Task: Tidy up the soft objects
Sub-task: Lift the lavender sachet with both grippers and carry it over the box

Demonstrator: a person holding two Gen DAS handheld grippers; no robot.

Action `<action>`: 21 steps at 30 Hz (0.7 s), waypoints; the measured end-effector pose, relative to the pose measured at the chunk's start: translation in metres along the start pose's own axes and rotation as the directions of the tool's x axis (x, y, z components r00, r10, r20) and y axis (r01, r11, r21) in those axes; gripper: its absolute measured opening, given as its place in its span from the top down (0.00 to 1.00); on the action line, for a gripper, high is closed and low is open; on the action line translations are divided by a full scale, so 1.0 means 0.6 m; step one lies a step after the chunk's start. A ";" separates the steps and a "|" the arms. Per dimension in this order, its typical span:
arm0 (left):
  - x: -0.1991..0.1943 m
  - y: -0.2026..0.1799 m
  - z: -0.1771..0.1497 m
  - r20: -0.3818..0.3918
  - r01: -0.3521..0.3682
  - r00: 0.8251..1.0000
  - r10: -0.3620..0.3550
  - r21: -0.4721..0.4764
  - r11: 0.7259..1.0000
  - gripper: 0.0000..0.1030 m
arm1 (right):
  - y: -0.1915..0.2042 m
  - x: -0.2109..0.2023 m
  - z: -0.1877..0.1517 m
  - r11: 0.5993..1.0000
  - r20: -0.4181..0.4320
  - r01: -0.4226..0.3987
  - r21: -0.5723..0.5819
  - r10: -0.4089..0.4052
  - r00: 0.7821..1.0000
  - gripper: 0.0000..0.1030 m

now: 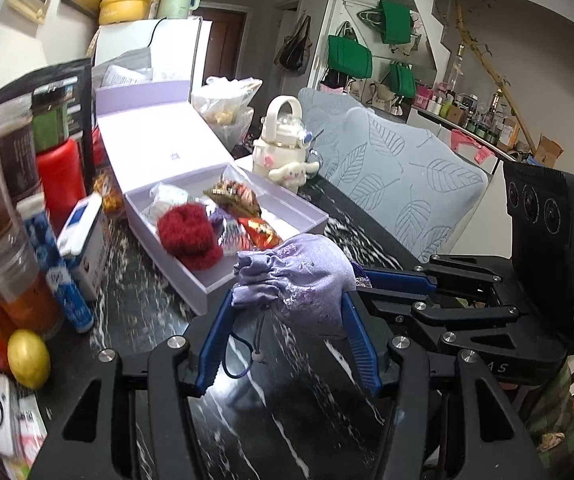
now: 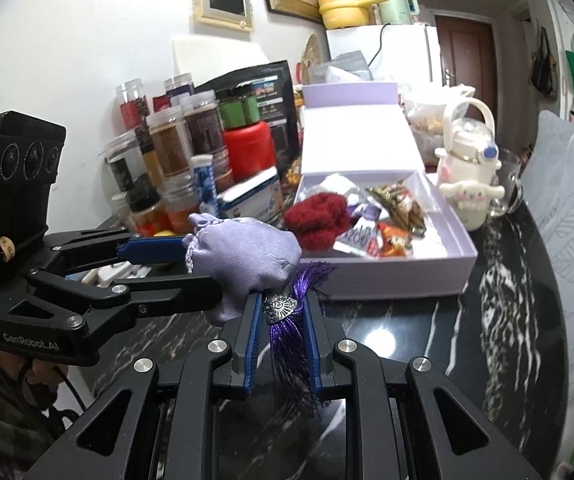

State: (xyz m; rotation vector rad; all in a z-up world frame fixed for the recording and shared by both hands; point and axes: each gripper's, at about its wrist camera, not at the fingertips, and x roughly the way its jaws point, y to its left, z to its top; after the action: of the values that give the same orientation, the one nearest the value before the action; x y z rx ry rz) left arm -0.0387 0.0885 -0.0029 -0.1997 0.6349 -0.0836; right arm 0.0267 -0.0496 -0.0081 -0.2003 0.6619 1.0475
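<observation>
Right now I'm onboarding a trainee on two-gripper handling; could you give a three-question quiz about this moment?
1. True or false: the lilac satin drawstring pouch rests on the black marble table.
2. What does the right gripper pinch? A) dark purple tassel B) fuzzy red knit item C) yellow lemon
3. The open lilac cardboard box lies beyond the pouch. Fill in: the left gripper clamps the ____.

Key: 1 false; 2 A; 3 pouch.

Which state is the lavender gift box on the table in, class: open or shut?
Open. The lavender box has its lid raised behind it, and the red fuzzy item and wrapped packets lie exposed in the tray.
</observation>
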 end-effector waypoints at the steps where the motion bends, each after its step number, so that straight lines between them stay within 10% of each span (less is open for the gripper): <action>1: 0.002 0.001 0.009 0.007 -0.001 1.000 0.001 0.005 1.000 0.47 | -0.003 0.001 0.006 1.000 0.004 0.003 -0.002 -0.003 1.000 0.81; 21: 0.067 0.036 0.139 0.067 -0.064 0.996 0.057 0.109 0.992 0.47 | -0.072 0.051 0.130 0.997 0.060 0.063 -0.045 -0.060 0.996 0.81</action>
State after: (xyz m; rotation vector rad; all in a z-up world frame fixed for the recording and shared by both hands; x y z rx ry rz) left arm 0.0439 0.1174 0.0346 -0.0754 0.5704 -0.0538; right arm 0.1056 -0.0131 0.0290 -0.2289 0.5755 1.0067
